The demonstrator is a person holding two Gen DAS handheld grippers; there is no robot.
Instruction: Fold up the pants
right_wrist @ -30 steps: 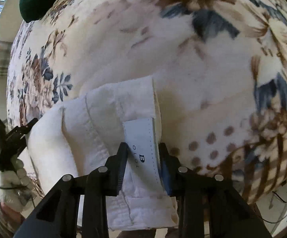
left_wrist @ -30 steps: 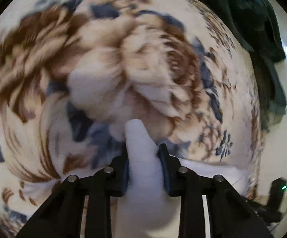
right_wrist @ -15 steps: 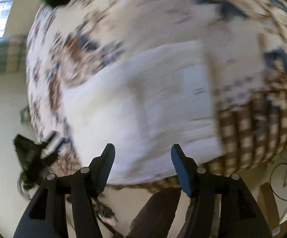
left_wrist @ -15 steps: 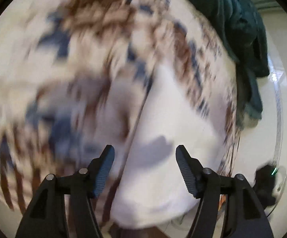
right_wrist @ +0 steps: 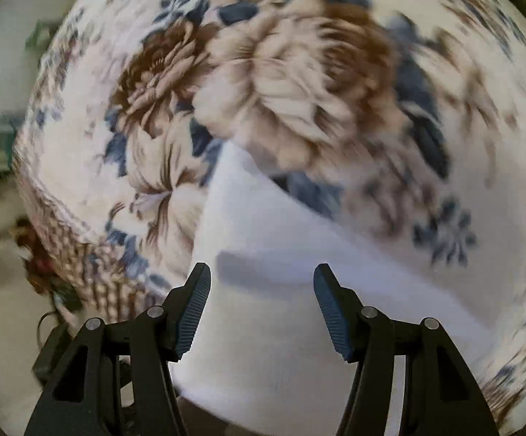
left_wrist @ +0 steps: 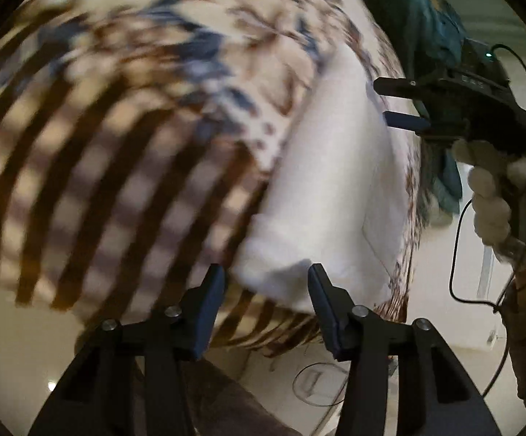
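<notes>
The white pants [left_wrist: 335, 189] lie folded flat on a floral blanket [left_wrist: 117, 109], near its striped edge. My left gripper [left_wrist: 266, 283] hovers above their near corner; its jaws are closing, with no cloth pinched between them. In the left wrist view, my right gripper [left_wrist: 390, 103] stands over the pants' far side, held by a gloved hand [left_wrist: 499, 200]. In the right wrist view, the right gripper [right_wrist: 263, 279] hangs above the pants [right_wrist: 281, 327], its jaws opening with nothing in them. Both views are blurred by motion.
A dark green garment [left_wrist: 415, 36] is heaped at the blanket's far corner. The blanket [right_wrist: 281, 72] drops away at its fringed edge [left_wrist: 397, 283] to a pale floor [left_wrist: 444, 327]. A cable [left_wrist: 459, 254] hangs from the right gripper.
Both grippers were shut on the white pants a second ago. They have let go, opened and pulled back, and the pants now lie flat. The right gripper has rolled.
</notes>
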